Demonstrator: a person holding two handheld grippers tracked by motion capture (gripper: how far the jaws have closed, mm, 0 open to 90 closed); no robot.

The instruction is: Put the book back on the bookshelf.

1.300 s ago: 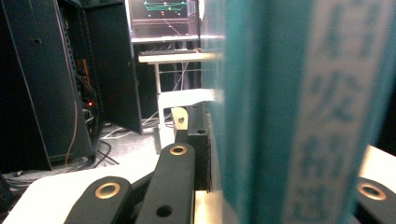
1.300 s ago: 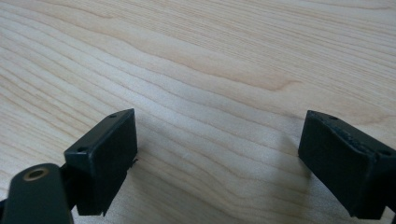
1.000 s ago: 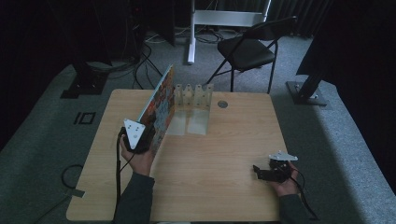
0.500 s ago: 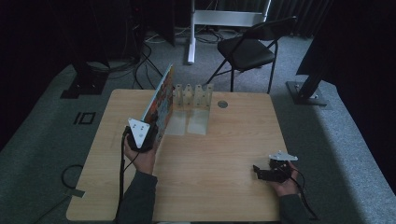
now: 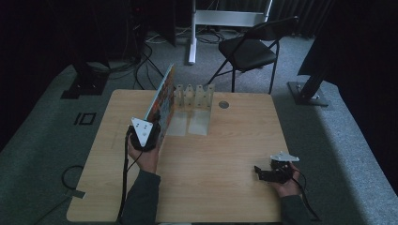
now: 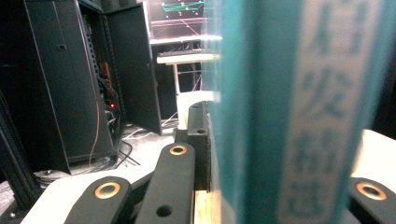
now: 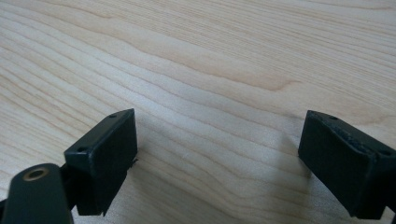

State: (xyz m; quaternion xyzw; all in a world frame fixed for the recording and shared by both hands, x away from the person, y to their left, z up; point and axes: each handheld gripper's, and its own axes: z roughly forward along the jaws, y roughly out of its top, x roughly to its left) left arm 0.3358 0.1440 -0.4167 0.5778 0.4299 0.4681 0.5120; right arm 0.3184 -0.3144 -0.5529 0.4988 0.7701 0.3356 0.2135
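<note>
The left gripper (image 5: 149, 132) clamps a thin teal-spined book (image 6: 299, 112) bearing blurred white characters, beside a clear slotted rack (image 5: 193, 96); the right gripper (image 7: 219, 158) rests spread, empty.

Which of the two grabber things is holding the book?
The left gripper, by the rack, is shut on the book, standing on edge. The right gripper rests open on the table, holding nothing.

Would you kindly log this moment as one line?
left gripper: shut on book | book: upright beside rack | right gripper: open, over table
</note>
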